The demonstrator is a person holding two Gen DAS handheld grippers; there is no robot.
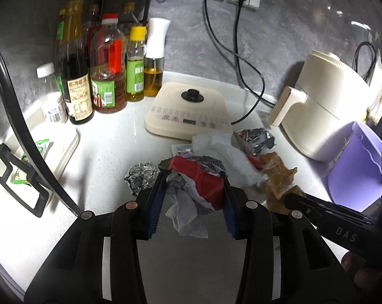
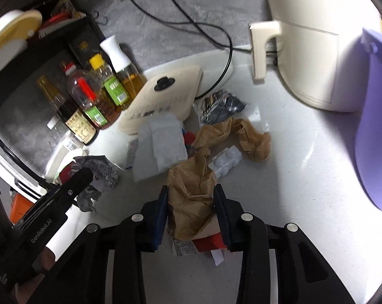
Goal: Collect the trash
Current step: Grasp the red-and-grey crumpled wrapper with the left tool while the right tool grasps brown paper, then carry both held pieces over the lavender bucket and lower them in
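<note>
My left gripper (image 1: 194, 174) is shut on a bundle of red wrapper (image 1: 203, 182) and crumpled white plastic, held above the counter. My right gripper (image 2: 191, 190) is shut on a crumpled brown paper bag (image 2: 191, 202) with red and white scraps hanging under it. More trash lies on the white counter: a foil ball (image 1: 140, 177), white tissue (image 2: 163, 144), brown paper (image 2: 241, 131), a dark foil packet (image 2: 221, 106) and a white plastic blister (image 2: 226, 162). The left gripper also shows in the right wrist view (image 2: 84, 174).
Several oil and sauce bottles (image 1: 102, 76) stand at the back left. A beige induction cooker (image 1: 191, 109), a cream air fryer (image 1: 325, 101) and a purple bin (image 2: 378, 126) stand around the trash. Two black cords (image 1: 236, 50) run from wall sockets.
</note>
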